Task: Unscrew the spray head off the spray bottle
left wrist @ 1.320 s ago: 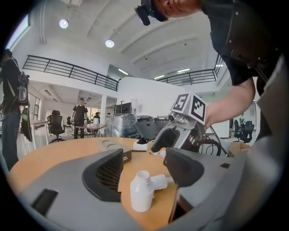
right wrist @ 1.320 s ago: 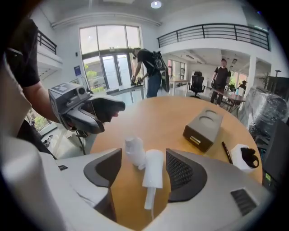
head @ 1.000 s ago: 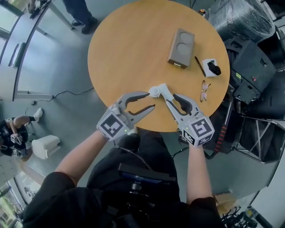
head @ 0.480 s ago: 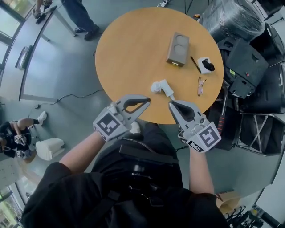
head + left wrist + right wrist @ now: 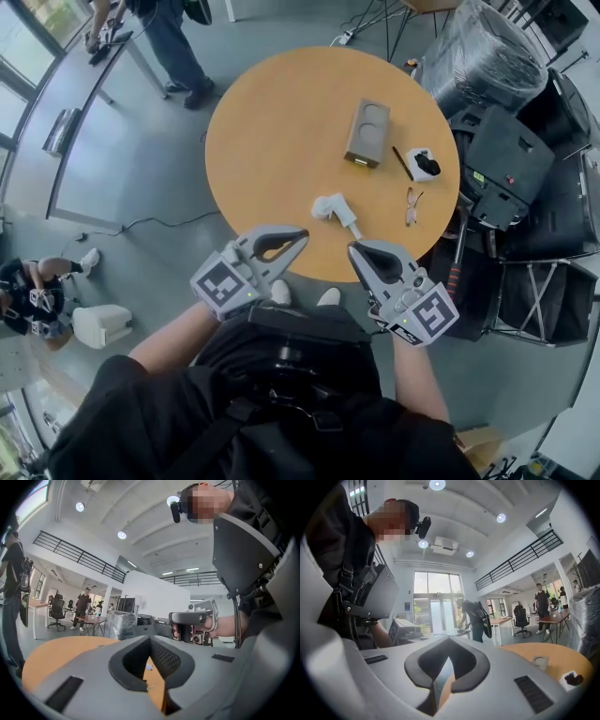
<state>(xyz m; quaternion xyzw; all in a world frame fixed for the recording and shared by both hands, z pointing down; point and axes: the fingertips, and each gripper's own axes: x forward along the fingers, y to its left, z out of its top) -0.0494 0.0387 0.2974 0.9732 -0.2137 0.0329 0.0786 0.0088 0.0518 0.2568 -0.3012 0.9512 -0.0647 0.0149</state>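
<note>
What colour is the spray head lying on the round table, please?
White; the spray head shows best in the head view.

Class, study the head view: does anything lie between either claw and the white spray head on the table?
Nothing visible does. The white spray head lies on bare table just beyond the shut, empty left claw and right claw. The grey box and glasses lie farther off, clear of both paths.

Head view: from above the person, facing steeply down, far enough to take in the whole round orange-brown wooden table [image 5: 281,122].
Left gripper view: rides the grey left gripper [image 5: 150,638], facing level, close over the table's edge.
Right gripper view: rides the grey right gripper [image 5: 449,640], likewise level.
Shared: the tabletop, in all three.
</note>
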